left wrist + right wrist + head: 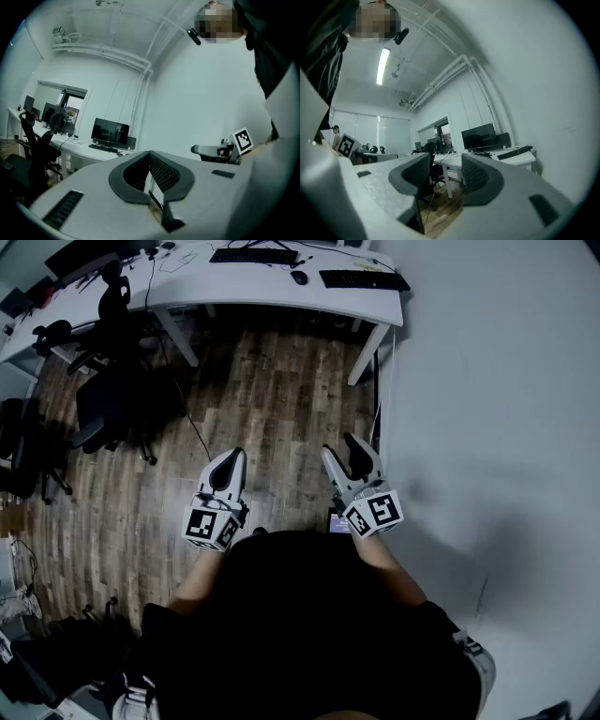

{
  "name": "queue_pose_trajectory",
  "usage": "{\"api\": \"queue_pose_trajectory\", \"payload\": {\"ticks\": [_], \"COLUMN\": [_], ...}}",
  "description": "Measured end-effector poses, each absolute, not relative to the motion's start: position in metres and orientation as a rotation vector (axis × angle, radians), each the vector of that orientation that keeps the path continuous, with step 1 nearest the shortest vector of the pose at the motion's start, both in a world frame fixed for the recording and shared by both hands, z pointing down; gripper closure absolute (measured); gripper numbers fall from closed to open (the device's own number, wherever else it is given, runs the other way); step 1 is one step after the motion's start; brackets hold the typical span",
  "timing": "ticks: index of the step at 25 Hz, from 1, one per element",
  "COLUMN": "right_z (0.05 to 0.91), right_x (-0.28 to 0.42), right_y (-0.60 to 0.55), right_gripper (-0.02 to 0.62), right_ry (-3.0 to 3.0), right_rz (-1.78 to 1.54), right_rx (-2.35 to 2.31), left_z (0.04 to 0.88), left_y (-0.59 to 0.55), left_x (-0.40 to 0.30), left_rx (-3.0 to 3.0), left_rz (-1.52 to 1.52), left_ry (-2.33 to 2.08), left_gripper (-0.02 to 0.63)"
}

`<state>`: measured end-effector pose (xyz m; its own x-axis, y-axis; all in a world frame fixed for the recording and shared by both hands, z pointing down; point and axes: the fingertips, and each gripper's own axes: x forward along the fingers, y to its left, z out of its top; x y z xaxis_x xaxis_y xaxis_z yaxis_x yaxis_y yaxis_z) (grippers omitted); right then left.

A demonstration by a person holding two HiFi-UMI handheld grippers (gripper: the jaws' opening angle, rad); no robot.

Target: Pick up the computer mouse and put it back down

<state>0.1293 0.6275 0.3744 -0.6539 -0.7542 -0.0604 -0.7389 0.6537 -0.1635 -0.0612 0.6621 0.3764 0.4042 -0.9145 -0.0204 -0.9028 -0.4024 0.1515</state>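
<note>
Left gripper [228, 457] is held level over the wooden floor [281, 390], its jaws closed together with nothing between them. Right gripper [349, 448], just beside it at 3 o'clock, also points level; its jaws stand well apart and only floor and far furniture show through the gap.

Both point toward 12 o'clock, where the mouse [298, 277] lies on the white desk [187, 292], well apart from either gripper. It sits between two black keyboards: one [253, 256] at its 10 o'clock, the other [364, 279] at its 3 o'clock. A dark monitor [110, 132] stands on the desk behind them.

A stretch of bare floor separates the grippers from the desk. On that stretch a thin black cable [194, 434] trails at 11 o'clock of the left gripper, and a white desk leg [366, 354] slants down at 12 o'clock of the right gripper. Black office chairs [105, 404] crowd the 10 o'clock side. A plain white wall [497, 390] closes off the 3 o'clock side.
</note>
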Motion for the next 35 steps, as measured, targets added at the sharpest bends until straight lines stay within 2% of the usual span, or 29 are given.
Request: {"api": "queue_pose_trajectory", "payload": {"ticks": [35], "right_z": [0.381], "right_x": [0.162], "right_y": [0.612], "right_gripper": [0.382], "right_ry": [2.759], "right_rz": [-0.249], "right_rx": [-1.208], "left_z": [0.377], "left_y": [0.645], "left_x": [-0.047], "left_rx": [2.489], "left_rz": [-0.167], "left_ry": [-1.66], "left_gripper": [0.611]}}
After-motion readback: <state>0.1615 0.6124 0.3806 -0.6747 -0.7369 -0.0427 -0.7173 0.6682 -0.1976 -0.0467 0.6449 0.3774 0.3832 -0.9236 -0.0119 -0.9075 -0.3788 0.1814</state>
